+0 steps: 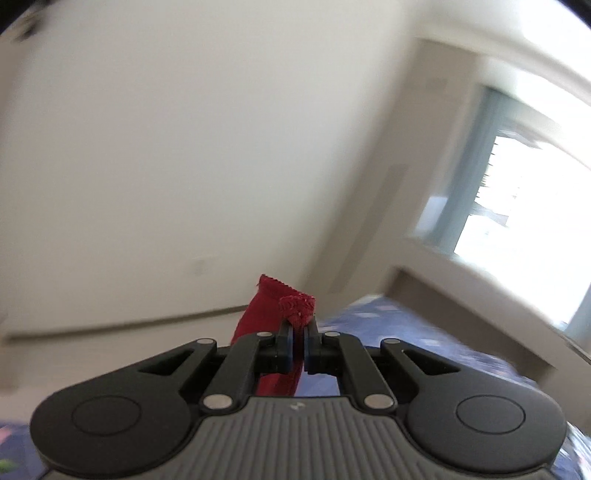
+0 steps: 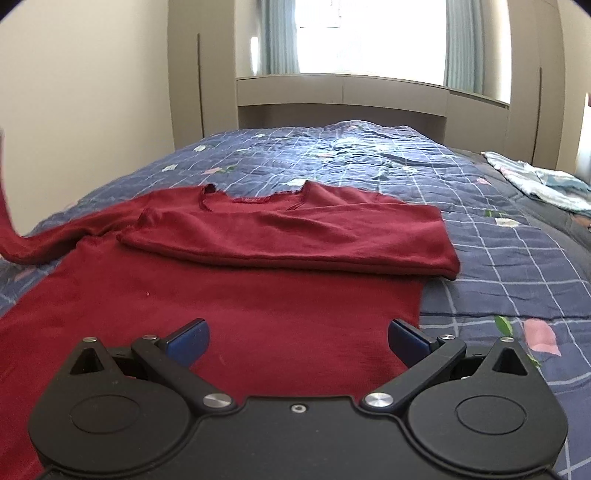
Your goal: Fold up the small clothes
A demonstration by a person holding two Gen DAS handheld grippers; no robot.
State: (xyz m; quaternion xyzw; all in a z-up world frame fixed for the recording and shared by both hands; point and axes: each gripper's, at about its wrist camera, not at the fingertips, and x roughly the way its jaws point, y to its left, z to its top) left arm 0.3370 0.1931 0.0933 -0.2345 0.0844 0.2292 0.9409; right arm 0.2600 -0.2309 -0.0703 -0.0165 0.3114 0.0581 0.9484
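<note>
A dark red sweater (image 2: 236, 295) lies flat on the bed, its right sleeve (image 2: 295, 236) folded across the chest. Its left sleeve (image 2: 22, 243) stretches off to the left and rises out of the right wrist view. My left gripper (image 1: 298, 332) is shut on the red sleeve cuff (image 1: 280, 306) and holds it up in the air, pointing at a wall. My right gripper (image 2: 297, 339) is open and empty, low over the sweater's lower body.
The bed has a blue checked quilt (image 2: 498, 258) with flower prints. A light patterned cloth (image 2: 535, 181) lies at the bed's far right. A beige headboard unit (image 2: 340, 99) and a bright window (image 2: 369, 33) stand behind the bed.
</note>
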